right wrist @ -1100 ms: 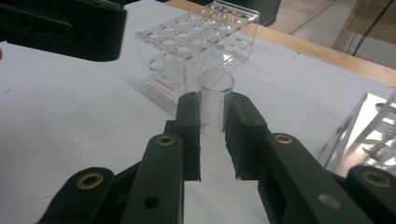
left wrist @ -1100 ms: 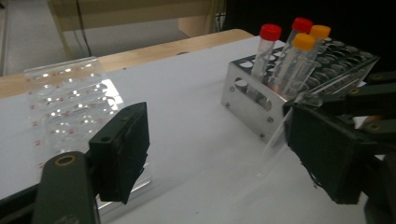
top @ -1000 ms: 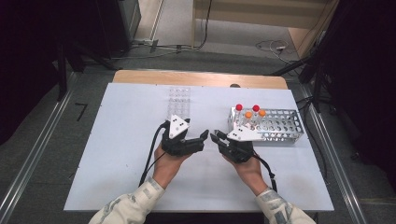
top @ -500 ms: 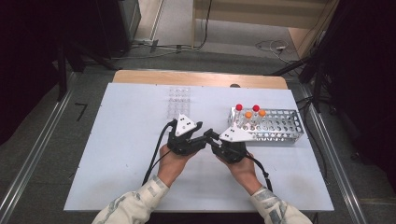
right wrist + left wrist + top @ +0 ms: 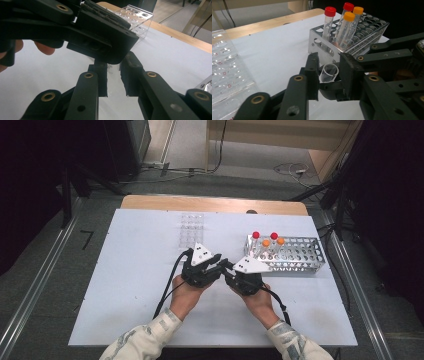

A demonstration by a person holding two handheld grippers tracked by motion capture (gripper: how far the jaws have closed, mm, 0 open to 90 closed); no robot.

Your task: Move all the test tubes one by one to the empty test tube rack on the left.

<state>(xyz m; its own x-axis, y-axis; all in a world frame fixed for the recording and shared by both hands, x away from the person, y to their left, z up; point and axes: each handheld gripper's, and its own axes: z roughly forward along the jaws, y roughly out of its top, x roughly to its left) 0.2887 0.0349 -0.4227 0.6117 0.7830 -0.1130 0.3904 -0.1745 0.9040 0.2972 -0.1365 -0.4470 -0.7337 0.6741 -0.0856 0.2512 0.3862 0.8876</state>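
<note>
A clear uncapped tube (image 5: 330,72) lies between the two grippers above the middle of the white table (image 5: 130,270). My left gripper (image 5: 329,67) has just been closing its jaws, and its pads now press on the tube near its open end. From the opposite side my right gripper (image 5: 113,72) is shut on the same tube (image 5: 113,68), its jaws just under the left gripper's black body. In the high view the left gripper (image 5: 220,264) and right gripper (image 5: 228,269) meet tip to tip, hiding the tube.
A metal rack (image 5: 300,255) stands to the right with two red-capped tubes (image 5: 256,235) and two orange-capped tubes (image 5: 280,241) upright in it. A clear plastic rack (image 5: 191,227) lies at the back centre. Wooden table edge (image 5: 215,204) runs along the far side.
Both hands drew together until the jaw tips met at the table's middle. The left jaws went from wide apart to closed around the tube.
</note>
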